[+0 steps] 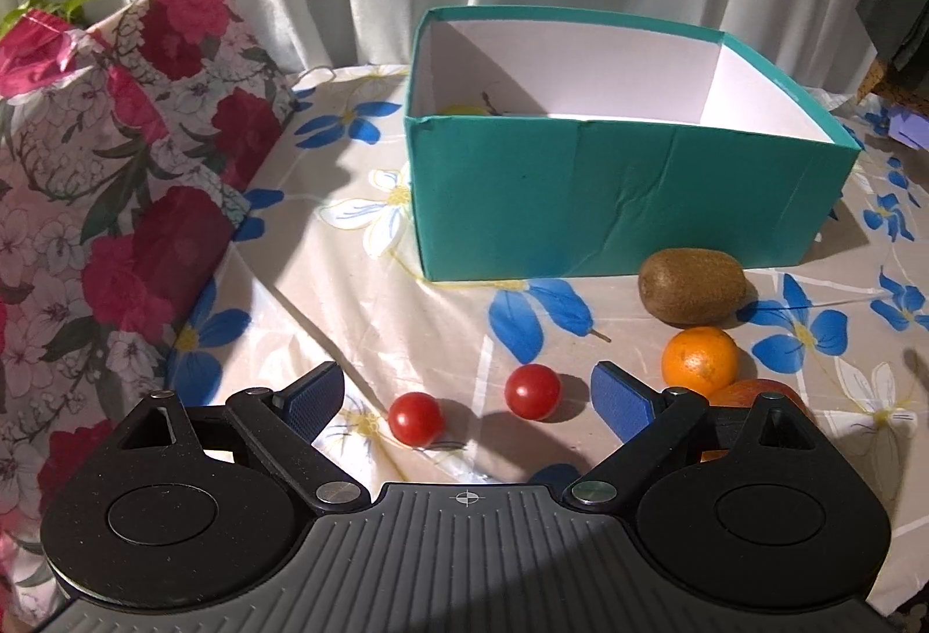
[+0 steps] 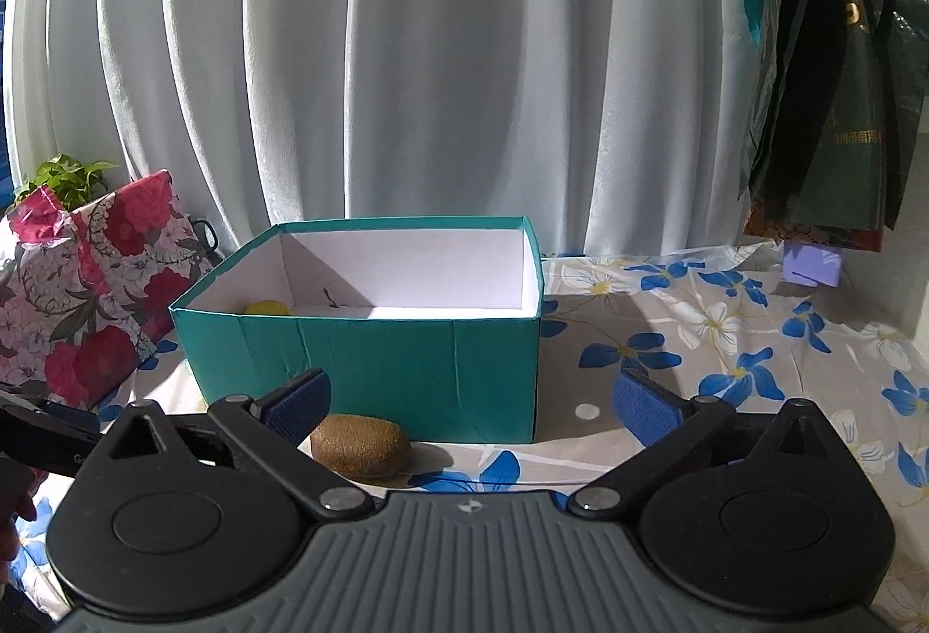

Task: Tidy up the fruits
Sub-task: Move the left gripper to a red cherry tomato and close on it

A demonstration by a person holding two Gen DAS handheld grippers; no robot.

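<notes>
Between the spread pads of the left tool (image 1: 464, 398) lie two cherry tomatoes on the flowered surface (image 1: 371, 296): the left tomato (image 1: 416, 419) and the right tomato (image 1: 532, 392), near each other but apart. That tool stands wide open and holds nothing. At about 2 o'clock from the tomatoes sit an orange (image 1: 700, 360) and, beyond it, a kiwi (image 1: 692, 294) just in front of the teal box (image 1: 627, 203); a reddish fruit (image 1: 755, 392) shows partly behind the tool's right pad, and I cannot tell what it is. Inside the box, at its far-left corner, a yellow fruit (image 1: 464, 110) with a stem peeks over the wall.

The right tool (image 2: 471, 400) is also wide open and empty, facing the box with the kiwi at 7 o'clock from its centre, close to its left pad.

The step in hand looks like a pick of one tomato with the left tool. To do it well, centre on a single tomato, probably the right one, so the pads do not nudge the other into rolling. Come down until the pads bracket its widest part, then close gently: the skin is smooth and soft, so a hard squeeze may burst it and an off-centre one may squirt it out. Lift clear of the box wall before releasing low inside.
</notes>
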